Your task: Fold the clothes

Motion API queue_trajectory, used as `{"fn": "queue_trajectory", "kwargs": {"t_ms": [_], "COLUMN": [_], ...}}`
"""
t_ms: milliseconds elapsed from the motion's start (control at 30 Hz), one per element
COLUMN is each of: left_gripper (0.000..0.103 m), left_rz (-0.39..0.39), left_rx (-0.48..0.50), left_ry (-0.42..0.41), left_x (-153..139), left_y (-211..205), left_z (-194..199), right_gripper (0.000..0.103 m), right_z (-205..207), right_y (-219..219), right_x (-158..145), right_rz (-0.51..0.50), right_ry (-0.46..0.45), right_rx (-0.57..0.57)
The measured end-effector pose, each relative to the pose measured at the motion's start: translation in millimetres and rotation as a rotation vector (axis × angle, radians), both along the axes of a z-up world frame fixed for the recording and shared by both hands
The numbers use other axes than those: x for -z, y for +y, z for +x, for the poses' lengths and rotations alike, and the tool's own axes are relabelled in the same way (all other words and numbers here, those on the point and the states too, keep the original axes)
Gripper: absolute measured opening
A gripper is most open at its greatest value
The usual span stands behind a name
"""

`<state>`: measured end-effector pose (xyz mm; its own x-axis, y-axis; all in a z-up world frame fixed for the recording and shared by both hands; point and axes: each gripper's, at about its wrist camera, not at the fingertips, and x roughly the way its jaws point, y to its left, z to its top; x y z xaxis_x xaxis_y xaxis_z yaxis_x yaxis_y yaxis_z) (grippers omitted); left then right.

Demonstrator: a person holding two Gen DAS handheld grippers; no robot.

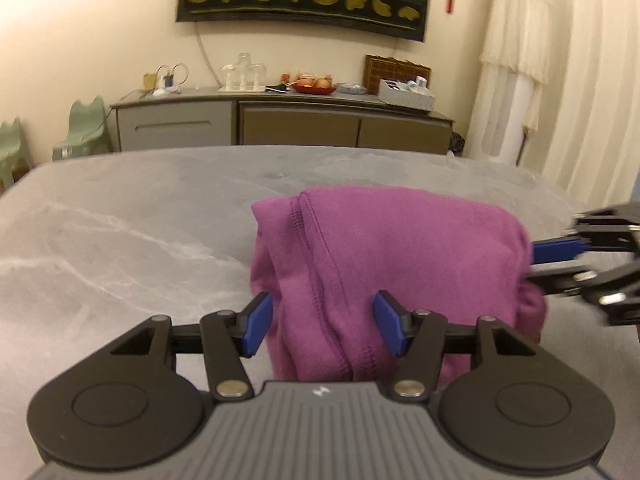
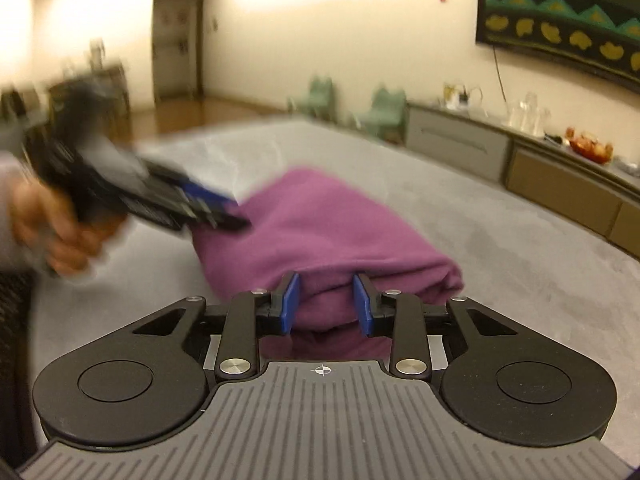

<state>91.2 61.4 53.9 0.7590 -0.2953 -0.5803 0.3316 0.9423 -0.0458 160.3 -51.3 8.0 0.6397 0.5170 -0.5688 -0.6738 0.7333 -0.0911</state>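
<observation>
Grey table (image 1: 120, 216) | purple cloth (image 1: 392, 248) bundled, long side lying left-right | left gripper (image 1: 324, 324) half open around its near edge | right gripper (image 2: 326, 304) part open astride its end, nothing pinched

Right gripper (image 2: 325, 303) straddles the folded purple garment (image 2: 320, 220) on the grey table (image 2: 500, 248).

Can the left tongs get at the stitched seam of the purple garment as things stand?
Probably yes: the left tongs stand open right over the purple garment, its stitched seam runs between the pads, and nothing lies in between.
</observation>
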Motion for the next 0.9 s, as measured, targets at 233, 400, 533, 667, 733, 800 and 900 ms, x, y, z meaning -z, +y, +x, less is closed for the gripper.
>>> {"fn": "queue_trajectory", "kwargs": {"t_ms": [233, 400, 533, 667, 733, 800, 900], "left_gripper": [0.055, 0.052, 0.052, 0.053, 0.05, 0.048, 0.049], "left_rz": [0.039, -0.046, -0.077, -0.03, -0.043, -0.014, -0.017], "left_rx": [0.039, 0.058, 0.065, 0.031, 0.044, 0.091, 0.156], "left_ry": [-0.008, -0.128, -0.108, -0.005, 0.01, 0.016, 0.015], "left_x": [-2, -39, -30, 8, 10, 9, 13], "left_y": [-4, 8, -3, -11, -14, -26, -51], "left_z": [-8, -20, 1, 25, 34, 48, 71], "right_gripper": [0.048, 0.048, 0.061, 0.064, 0.063, 0.063, 0.062], "right_z": [35, 8, -3, 21, 41, 54, 68], "right_y": [-8, -1, 14, 33, 37, 33, 21], "right_x": [9, -28, -25, 9, 22, 17, 5], "right_rz": [-0.039, -0.145, -0.003, 0.058, 0.048, 0.018, -0.09], "right_ry": [0.124, -0.11, -0.176, -0.087, -0.013, 0.035, 0.061], "right_rx": [0.145, 0.267, 0.201, 0.129, 0.155, 0.189, 0.244]}}
